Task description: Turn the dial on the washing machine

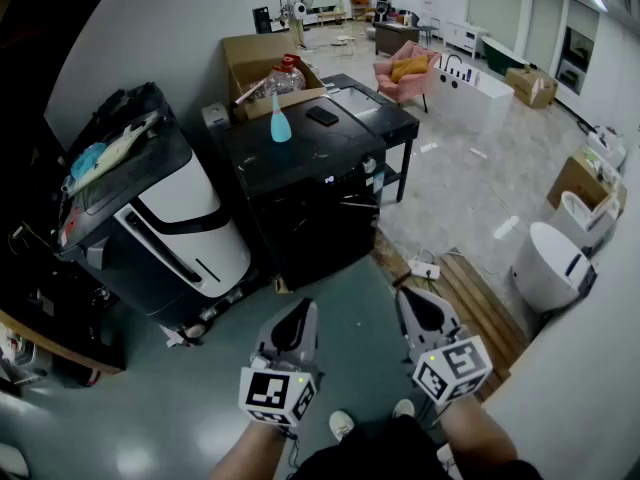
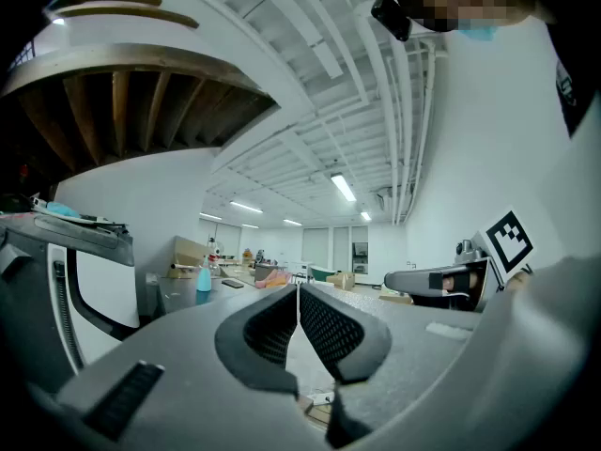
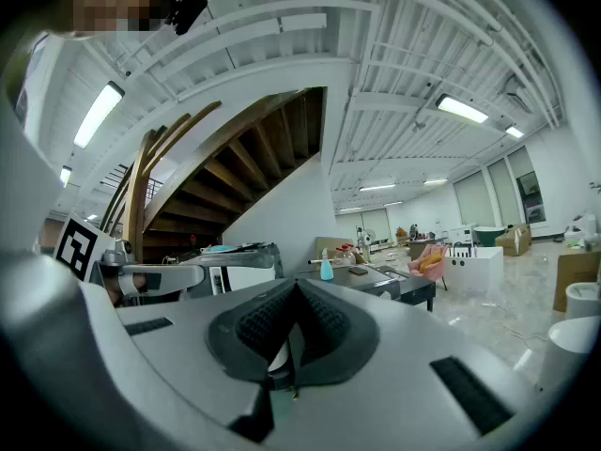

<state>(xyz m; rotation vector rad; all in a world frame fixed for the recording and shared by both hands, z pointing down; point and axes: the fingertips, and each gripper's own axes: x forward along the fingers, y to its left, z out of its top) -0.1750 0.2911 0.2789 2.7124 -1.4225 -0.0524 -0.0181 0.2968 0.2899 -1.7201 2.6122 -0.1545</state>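
Note:
The black washing machine (image 1: 305, 193) stands mid-room, with small pale knobs (image 1: 371, 167) at its front right top corner; I cannot make out the dial clearly. My left gripper (image 1: 301, 310) and right gripper (image 1: 407, 296) hang side by side low over the floor, well short of the machine. Both are shut and hold nothing. In the left gripper view the jaws (image 2: 299, 299) meet in a thin line. The right gripper view shows the same for the other pair (image 3: 293, 294). Each gripper view shows the other gripper beside it.
A blue spray bottle (image 1: 281, 120) and a black phone (image 1: 322, 116) lie on the machine's lid. A tilted white-and-black appliance (image 1: 175, 228) stands to its left, cardboard boxes (image 1: 262, 68) behind. A power strip (image 1: 425, 267) and wooden boards (image 1: 480, 298) lie at the right.

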